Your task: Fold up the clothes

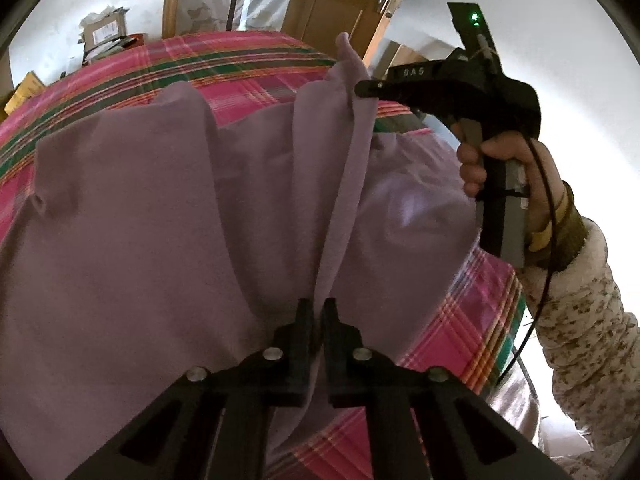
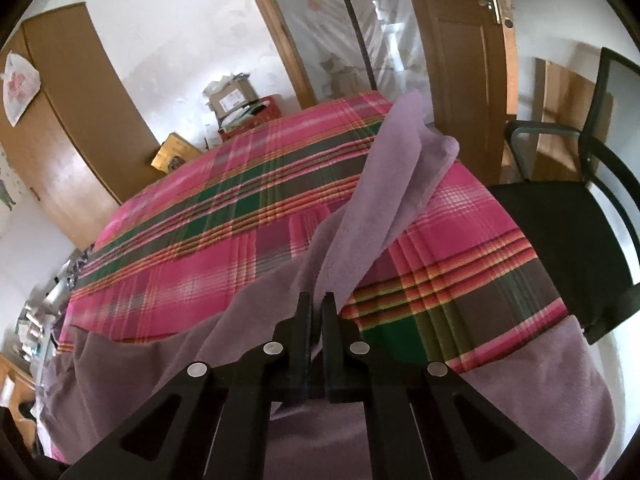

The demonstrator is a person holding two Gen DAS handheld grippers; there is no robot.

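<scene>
Plaid table [image 2: 224, 216], both hand-held grippers [image 1: 318, 308] [image 2: 318, 302] clamped on lilac garment [image 1: 140, 220] — chair [image 2: 568, 216] only right view

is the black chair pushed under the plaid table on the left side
No, in the right wrist view the black chair stands at the right edge of the plaid tablecloth, beside the wooden door.

Both grippers point steeply downward, jaws clamped. The left gripper [image 1: 318, 304] pinches a fold of cloth [image 1: 160, 200]. At two o'clock from it, the right gripper [image 1: 360, 90] nips a raised edge, seemingly the same cloth, a hand [image 1: 500, 160] in a speckled sleeve [image 1: 588, 320] gripping its handle.
</scene>
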